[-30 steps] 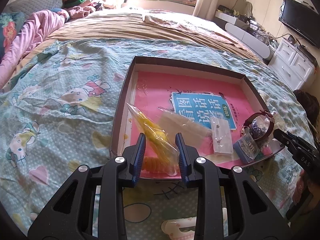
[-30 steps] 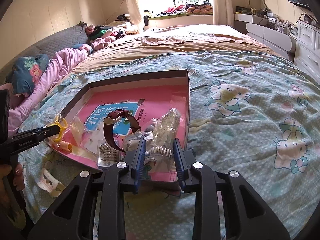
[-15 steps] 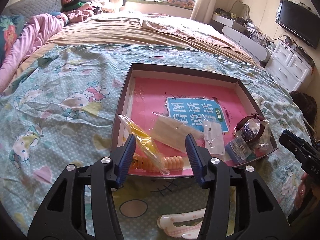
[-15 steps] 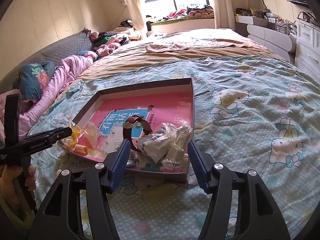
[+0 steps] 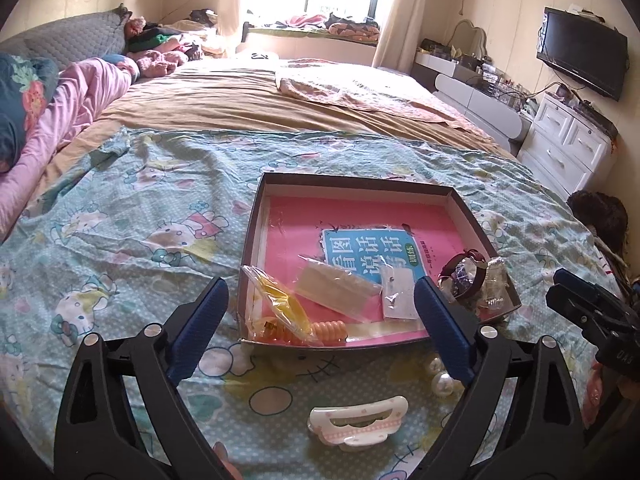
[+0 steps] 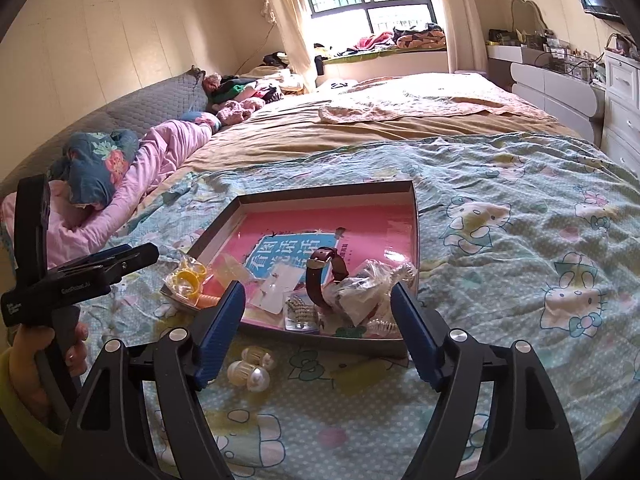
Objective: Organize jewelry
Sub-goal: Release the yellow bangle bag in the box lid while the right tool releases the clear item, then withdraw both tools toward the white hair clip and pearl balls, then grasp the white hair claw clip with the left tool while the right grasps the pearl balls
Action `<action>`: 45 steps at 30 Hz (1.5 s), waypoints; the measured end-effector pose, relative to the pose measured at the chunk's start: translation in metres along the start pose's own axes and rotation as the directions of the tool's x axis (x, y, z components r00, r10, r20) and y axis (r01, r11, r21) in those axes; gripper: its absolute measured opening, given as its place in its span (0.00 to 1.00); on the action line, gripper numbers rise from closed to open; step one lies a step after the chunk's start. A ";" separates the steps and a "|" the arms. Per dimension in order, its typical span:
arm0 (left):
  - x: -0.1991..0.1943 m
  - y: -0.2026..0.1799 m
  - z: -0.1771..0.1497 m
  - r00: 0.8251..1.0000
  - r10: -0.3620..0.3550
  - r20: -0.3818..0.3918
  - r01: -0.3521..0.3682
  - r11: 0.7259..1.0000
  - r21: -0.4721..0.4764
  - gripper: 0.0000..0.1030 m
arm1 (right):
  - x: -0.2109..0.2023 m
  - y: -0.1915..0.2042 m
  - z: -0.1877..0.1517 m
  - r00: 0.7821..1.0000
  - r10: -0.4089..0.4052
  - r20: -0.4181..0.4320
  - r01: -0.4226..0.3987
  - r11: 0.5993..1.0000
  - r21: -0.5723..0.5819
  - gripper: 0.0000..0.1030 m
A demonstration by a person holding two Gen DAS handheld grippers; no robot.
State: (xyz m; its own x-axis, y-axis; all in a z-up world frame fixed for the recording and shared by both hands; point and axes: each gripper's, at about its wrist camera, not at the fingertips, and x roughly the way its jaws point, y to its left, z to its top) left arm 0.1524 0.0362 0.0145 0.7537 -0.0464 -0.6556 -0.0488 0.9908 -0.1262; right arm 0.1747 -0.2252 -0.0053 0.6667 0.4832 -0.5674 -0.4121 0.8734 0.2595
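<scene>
Left wrist view: the left hand-held gripper (image 5: 322,320) has just been spreading its jaws and stands wide apart, nothing pinched, over the shallow cardboard box (image 5: 256,216) on the bed. A white hair claw clip (image 5: 358,426) lies on the bedspread at the bed's near edge; rigid, light plastic, best taken across its spine.

Right wrist view: the right hand-held gripper (image 6: 318,330) has also been opening, empty. Pearl hair ties (image 6: 250,368) sit before the box (round beads look slippery; grip the elastic).

pink book (image 6: 320,232) in my box: blue panel, Chinese title 看图说话 | my left gripper (image 6: 76,280) arm: "GenRobot.AI", perhaps | other print: too small
</scene>
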 end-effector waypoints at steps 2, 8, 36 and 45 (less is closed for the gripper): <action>-0.006 0.000 -0.001 1.000 0.004 0.007 -0.004 1.000 0.002 0.89 | -0.003 0.004 0.000 1.000 0.008 0.003 -0.008 1.000 -0.005 0.73; -0.017 0.006 -0.010 1.000 0.019 0.005 -0.019 1.000 0.000 0.91 | -0.004 0.017 -0.006 0.999 0.033 -0.019 -0.034 0.999 -0.028 0.74; -0.003 0.011 -0.081 0.981 -0.029 -0.191 0.036 0.999 0.030 0.91 | 0.066 0.046 -0.058 0.956 0.064 -0.287 -0.093 0.992 -0.090 0.66; 0.016 -0.003 -0.091 0.967 -0.062 -0.246 0.077 0.996 0.050 0.91 | 0.084 0.047 -0.059 0.945 0.111 -0.307 -0.144 0.986 -0.087 0.35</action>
State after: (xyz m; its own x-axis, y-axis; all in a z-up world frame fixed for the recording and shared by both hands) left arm 0.1051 0.0205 -0.0630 0.5708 -0.1378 -0.8095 0.0424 0.9895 -0.1385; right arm 0.1746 -0.1473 -0.0872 0.3936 0.5349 -0.7476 -0.5561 0.7861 0.2697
